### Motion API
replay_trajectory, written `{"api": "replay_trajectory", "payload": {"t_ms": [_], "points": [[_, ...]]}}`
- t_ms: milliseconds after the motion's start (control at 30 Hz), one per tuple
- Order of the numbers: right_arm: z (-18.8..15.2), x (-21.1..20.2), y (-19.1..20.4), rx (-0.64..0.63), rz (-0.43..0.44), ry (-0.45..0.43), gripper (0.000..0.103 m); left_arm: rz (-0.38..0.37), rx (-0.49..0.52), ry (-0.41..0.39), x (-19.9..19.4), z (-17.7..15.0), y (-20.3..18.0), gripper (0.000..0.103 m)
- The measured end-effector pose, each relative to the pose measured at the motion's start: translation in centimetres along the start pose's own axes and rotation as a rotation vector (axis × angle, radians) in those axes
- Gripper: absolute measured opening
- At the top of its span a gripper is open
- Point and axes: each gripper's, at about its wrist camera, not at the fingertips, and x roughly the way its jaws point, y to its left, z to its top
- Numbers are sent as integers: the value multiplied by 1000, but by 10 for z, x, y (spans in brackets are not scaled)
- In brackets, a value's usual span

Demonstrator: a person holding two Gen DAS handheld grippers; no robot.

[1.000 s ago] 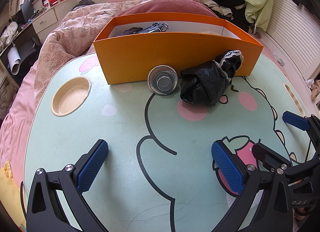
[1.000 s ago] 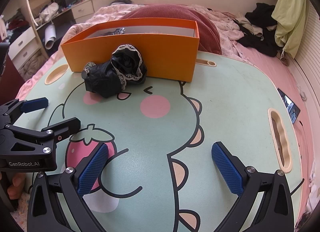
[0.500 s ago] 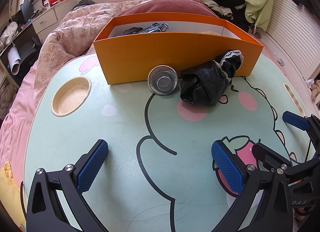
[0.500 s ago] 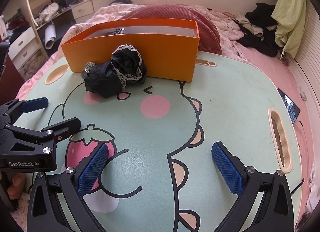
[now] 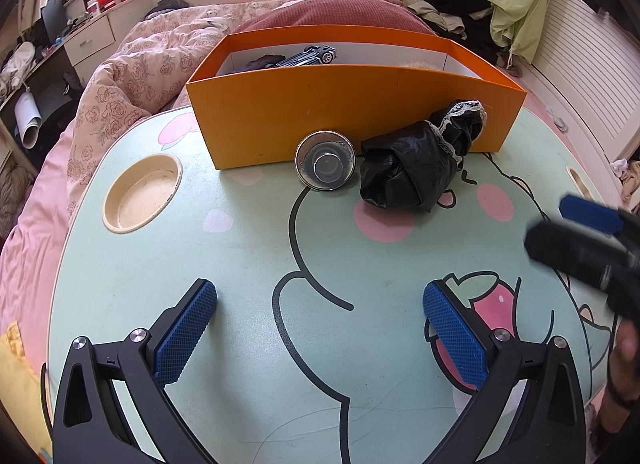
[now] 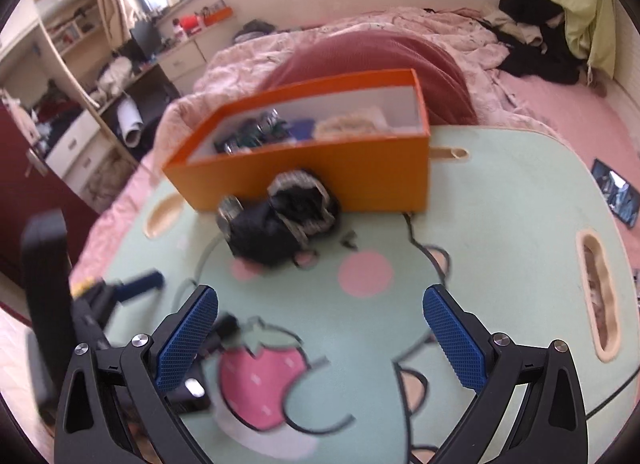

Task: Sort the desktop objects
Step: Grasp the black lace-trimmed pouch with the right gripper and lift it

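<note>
Sorting looks partly done: some items already lie in the orange box [image 5: 352, 111], while two things wait on the desk [image 5: 240, 264] against its front wall. Going left to right in the left wrist view: a recessed cup holder [image 5: 142, 193] sits empty at the desk's left edge; then the left tool [image 5: 320, 328], its blue pads spread wide and holding nothing, low over the desk and well short of the objects; then a shiny metal bowl [image 5: 325, 159] tipped on its side, touching the box wall; just beside it a crumpled black bundle with lace trim [image 5: 416, 167], also leaning on the box; and at far right the right tool [image 5: 588, 240], blurred.

My reading is that a reach for the next pick is in hand. The next move calls for closing in on the bundle or bowl, pinching it, and lifting it over the box wall; the bowl's smooth, tilted rim may slip.

From its higher angle the right wrist view, blurred throughout, shows the right tool [image 6: 320, 328] spread and empty, and looks down into the box at a pale fluffy item [image 6: 352, 123] that barely clears the wall in the left view. The left view alone shows the bowl's full face and a toy car [image 5: 308, 57] sharply.
</note>
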Motion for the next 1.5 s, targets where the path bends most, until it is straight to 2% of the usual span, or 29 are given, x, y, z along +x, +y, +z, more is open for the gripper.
{"api": "replay_trajectory", "payload": {"t_ms": [200,233,267,300,333,467,533,800,833,900,933,967,1200,1500], "points": [[33,39,17,-9,-27,50,98,-1,0,0,0,0,0,103],[34,46,18,-4,-28,67,91,-1,0,0,0,0,0,103],[33,52,18,1,-23,84,76,0,0,0,0,0,0,103],[31,57,18,1,-10,101,66,0,0,0,0,0,0,103],[28,59,17,-2,0,113,50,0,0,0,0,0,0,103],[18,45,10,-1,40,87,24,0,0,0,0,0,-1,103],[12,32,5,-2,38,65,19,1,-1,0,0,0,-1,103],[-26,-19,-32,19,-13,-18,19,1,0,0,0,-1,-1,103],[-32,-21,-36,21,-14,-17,25,0,0,0,0,-1,0,103],[-39,-25,-43,33,-20,-14,45,0,0,0,0,-1,-1,103],[-41,-26,-48,48,-30,-10,68,0,0,0,0,-1,0,103],[-43,-28,-51,63,-39,-17,77,0,0,0,0,-1,0,103],[-41,-36,-68,117,-142,-46,82,1,0,0,0,0,-1,103],[-20,-24,-63,122,-101,-50,84,0,1,0,0,0,0,103]]}}
